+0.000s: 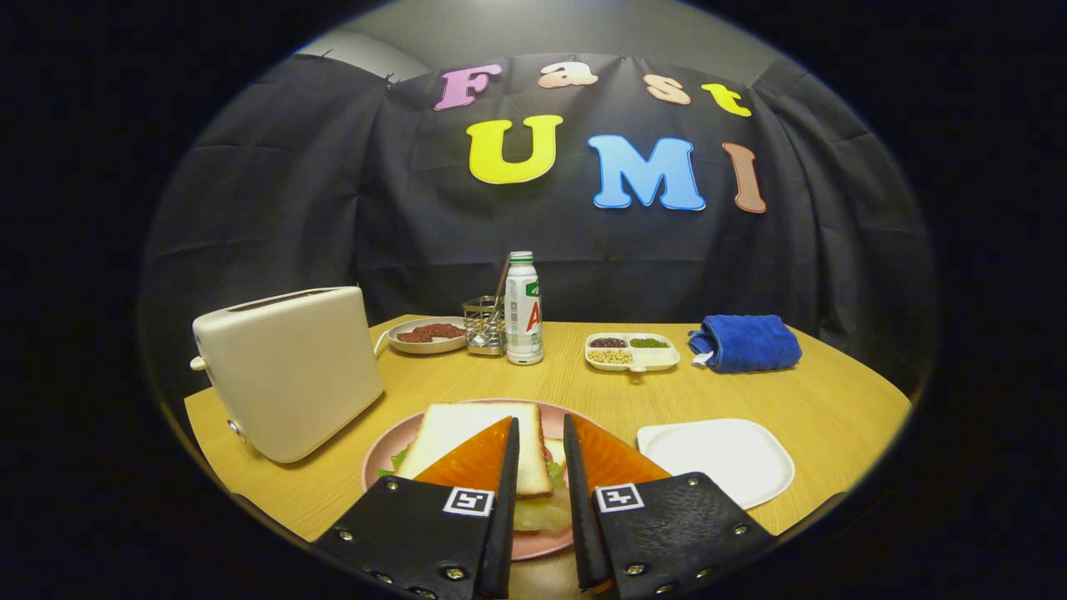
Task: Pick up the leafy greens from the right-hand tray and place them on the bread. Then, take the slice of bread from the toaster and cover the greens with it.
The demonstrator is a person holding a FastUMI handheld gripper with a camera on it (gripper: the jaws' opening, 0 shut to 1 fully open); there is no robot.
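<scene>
Bread slice (463, 429) lies on top of the leafy greens (538, 512) on the pink plate (379, 458), just under your tool (540, 433). Your tool is a little open and holds nothing. Toaster (288, 371) stands to its left, white tray (717, 458) to its right, on the bench (834, 400).

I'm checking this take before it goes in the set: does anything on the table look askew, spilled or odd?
Nothing spilled or damaged. The top bread slice sits on the pink plate with greens poking out beneath, slightly off-square. The gripper is open over it, fingers apart. The white tray lies flat beside the plate; toaster upright.
</scene>
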